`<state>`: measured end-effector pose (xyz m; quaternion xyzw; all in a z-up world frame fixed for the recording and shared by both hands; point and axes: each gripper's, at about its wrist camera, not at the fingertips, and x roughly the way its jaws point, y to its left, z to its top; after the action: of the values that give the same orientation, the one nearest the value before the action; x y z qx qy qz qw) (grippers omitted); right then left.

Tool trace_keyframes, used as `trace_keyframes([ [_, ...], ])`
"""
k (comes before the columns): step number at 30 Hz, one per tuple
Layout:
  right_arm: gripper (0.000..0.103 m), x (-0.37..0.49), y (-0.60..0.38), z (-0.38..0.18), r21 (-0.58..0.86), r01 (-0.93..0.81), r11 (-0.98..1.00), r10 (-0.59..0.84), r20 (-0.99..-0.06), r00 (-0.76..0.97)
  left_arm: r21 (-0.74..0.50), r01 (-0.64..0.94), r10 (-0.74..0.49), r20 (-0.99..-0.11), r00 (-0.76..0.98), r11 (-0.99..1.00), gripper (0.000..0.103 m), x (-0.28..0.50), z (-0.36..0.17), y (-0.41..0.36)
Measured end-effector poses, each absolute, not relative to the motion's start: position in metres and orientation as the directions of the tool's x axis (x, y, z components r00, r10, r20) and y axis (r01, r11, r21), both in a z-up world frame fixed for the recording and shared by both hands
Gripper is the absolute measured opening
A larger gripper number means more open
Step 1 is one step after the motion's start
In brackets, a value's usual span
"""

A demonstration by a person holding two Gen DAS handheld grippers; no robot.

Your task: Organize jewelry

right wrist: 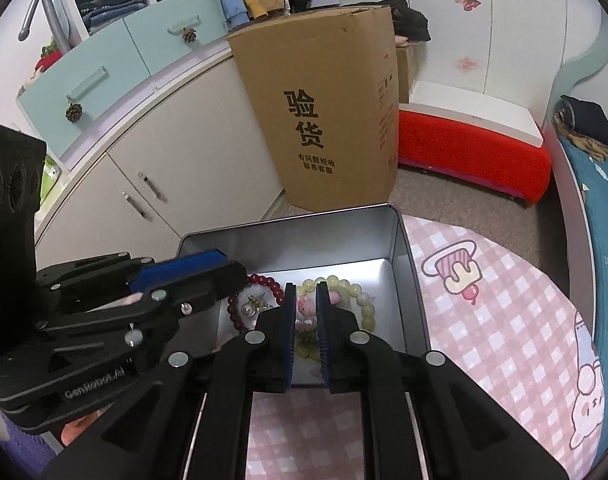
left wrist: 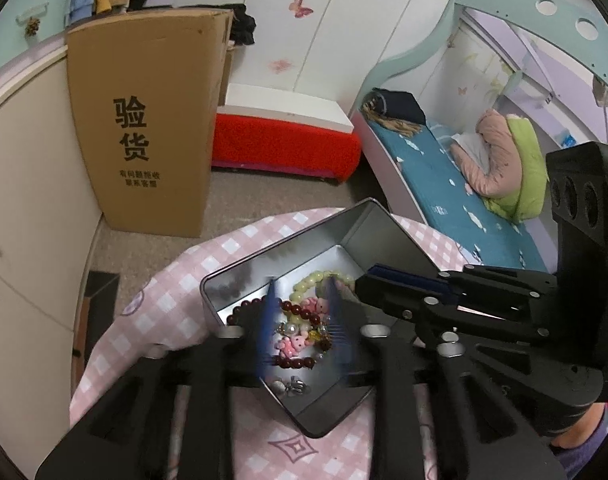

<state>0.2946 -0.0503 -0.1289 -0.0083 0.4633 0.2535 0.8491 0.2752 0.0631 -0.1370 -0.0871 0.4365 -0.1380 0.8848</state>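
An open silver tin (left wrist: 388, 236) (right wrist: 299, 248) stands on the pink checked cloth and holds jewelry: a dark red bead bracelet (left wrist: 299, 312) (right wrist: 263, 281), a pale green bead bracelet (left wrist: 324, 278) (right wrist: 364, 304), pink charms (left wrist: 291, 344) (right wrist: 304, 304) and a small silver piece (left wrist: 293, 386). My left gripper (left wrist: 301, 300) is open, its blue pads spread over the jewelry, blurred by motion. My right gripper (right wrist: 306, 292) hangs over the tin with pads a narrow gap apart and nothing pinched between them. Each gripper shows in the other's view: the right gripper (left wrist: 378, 274) and the left gripper (right wrist: 231, 264).
The cloth-covered round table (right wrist: 484, 320) has its edge close behind the tin. A tall cardboard box (left wrist: 143, 120) (right wrist: 328, 112) stands on the floor beyond. Cream cabinets (right wrist: 163, 160) are on the left, a red bench (left wrist: 283, 140) behind, a bed (left wrist: 464, 192) on the right.
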Motion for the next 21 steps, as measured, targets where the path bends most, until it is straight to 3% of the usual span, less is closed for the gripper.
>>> trace_keyframes([
  [2, 0.015, 0.293, -0.055, -0.124, 0.217, -0.431, 0.876, 0.418, -0.787, 0.453, -0.265, 0.156, -0.304, -0.736, 0.605, 0.952, 0.051, 0.271, -0.133, 0.065],
  [13, 0.031, 0.256, -0.075, -0.093, 0.206, -0.424, 0.882, 0.421, -0.747, 0.514, -0.229, 0.159, -0.275, -0.69, 0.67, 0.96, 0.068, 0.239, -0.104, 0.063],
  [15, 0.038, 0.249, -0.079, -0.089, 0.202, -0.417, 0.886, 0.416, -0.742, 0.525, -0.214, 0.152, -0.259, -0.684, 0.682, 0.965, 0.07, 0.231, -0.099, 0.062],
  [17, 0.053, 0.24, -0.086, -0.084, 0.206, -0.409, 0.889, 0.417, -0.73, 0.541, -0.213, 0.142, -0.25, -0.669, 0.7, 0.967, 0.075, 0.22, -0.092, 0.063],
  [21, 0.068, 0.215, -0.098, -0.072, 0.185, -0.376, 0.908, 0.389, -0.708, 0.589, -0.213, 0.13, -0.238, -0.634, 0.735, 0.968, 0.082, 0.196, -0.082, 0.065],
])
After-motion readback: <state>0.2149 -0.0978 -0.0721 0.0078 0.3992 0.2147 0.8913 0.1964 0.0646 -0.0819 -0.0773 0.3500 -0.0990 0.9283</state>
